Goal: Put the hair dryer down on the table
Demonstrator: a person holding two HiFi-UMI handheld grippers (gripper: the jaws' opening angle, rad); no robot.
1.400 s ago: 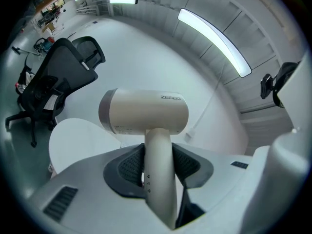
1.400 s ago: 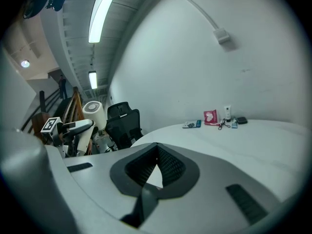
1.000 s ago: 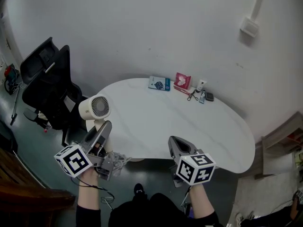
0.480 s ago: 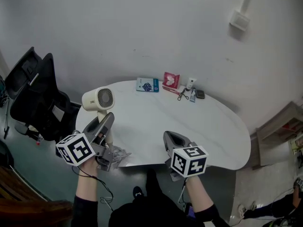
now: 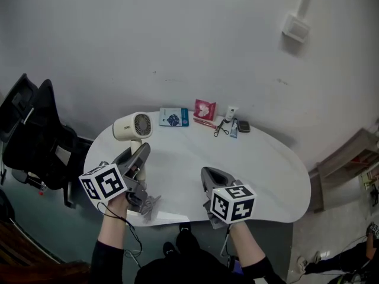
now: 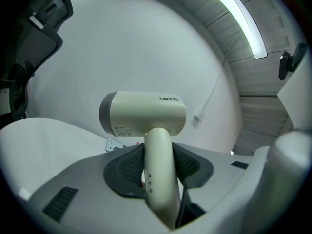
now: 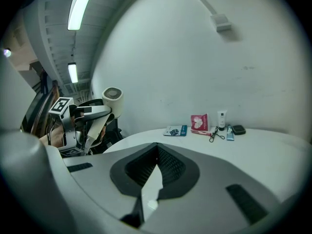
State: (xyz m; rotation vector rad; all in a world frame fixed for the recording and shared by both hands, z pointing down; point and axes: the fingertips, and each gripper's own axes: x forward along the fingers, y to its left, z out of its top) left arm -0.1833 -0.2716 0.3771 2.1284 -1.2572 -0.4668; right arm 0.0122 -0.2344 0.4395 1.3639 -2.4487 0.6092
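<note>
A cream hair dryer (image 5: 133,126) is held by its handle between the jaws of my left gripper (image 5: 141,156), with its body upright above the jaws. It hangs over the left end of the white table (image 5: 260,164). In the left gripper view the handle (image 6: 157,169) runs down between the two dark pads and the barrel (image 6: 144,113) lies crosswise above them. My right gripper (image 5: 208,174) hovers over the table's near edge with its jaws together and nothing in them. The right gripper view shows the dryer (image 7: 112,97) off to the left.
At the table's far edge lie a blue packet (image 5: 173,117), a red packet (image 5: 204,109), a white tube (image 5: 230,114), a small scissor-like tool (image 5: 220,128) and a dark case (image 5: 243,126). A black office chair (image 5: 29,141) stands left of the table. The dryer's cord (image 5: 148,205) hangs below my left hand.
Both grippers have moved forward to the table. The hair dryer, before off the table's left side, now hangs over its left end. The left gripper's hold is unchanged.
</note>
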